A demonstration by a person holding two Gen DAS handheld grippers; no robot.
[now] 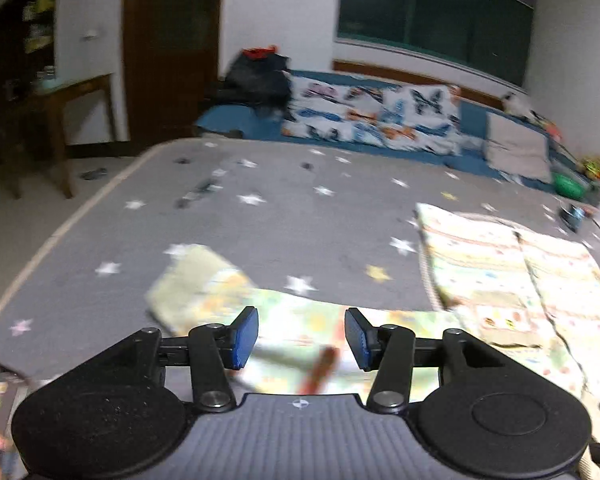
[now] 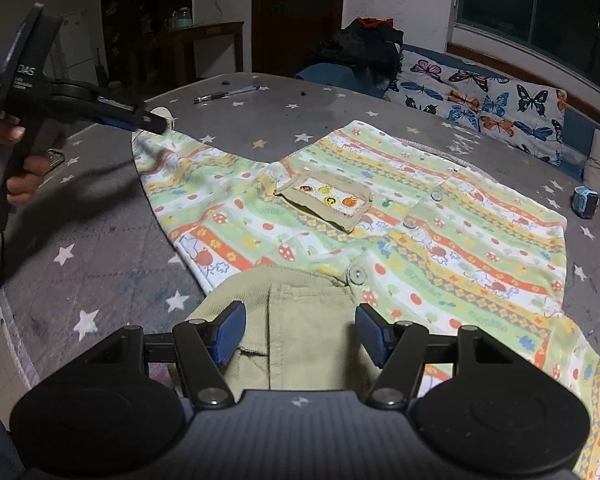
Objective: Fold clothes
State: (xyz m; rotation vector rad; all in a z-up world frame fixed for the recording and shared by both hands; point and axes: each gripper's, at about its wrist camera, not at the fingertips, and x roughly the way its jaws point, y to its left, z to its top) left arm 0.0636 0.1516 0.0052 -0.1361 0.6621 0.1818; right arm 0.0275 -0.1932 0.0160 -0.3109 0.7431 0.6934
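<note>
A child's shirt (image 2: pixel 420 232) with green, yellow and orange stripes lies spread flat on the grey star-print mattress (image 2: pixel 100 264), buttons and chest pocket (image 2: pixel 324 200) facing up. Its olive collar (image 2: pixel 292 320) lies just ahead of my right gripper (image 2: pixel 302 334), which is open and empty above it. My left gripper (image 1: pixel 302 338) is open over the left sleeve (image 1: pixel 204 284), holding nothing. In the right wrist view the left gripper (image 2: pixel 156 124) hovers at the sleeve's far end (image 2: pixel 160 152). The left wrist view is blurred.
Pens (image 2: pixel 224 94) lie at the mattress's far edge. A blue gadget (image 2: pixel 585 201) sits to the right of the shirt. A butterfly-print pillow (image 2: pixel 492 104) and dark clothes (image 2: pixel 364 52) lie on the blue bed behind. A wooden table (image 2: pixel 204 40) stands at back left.
</note>
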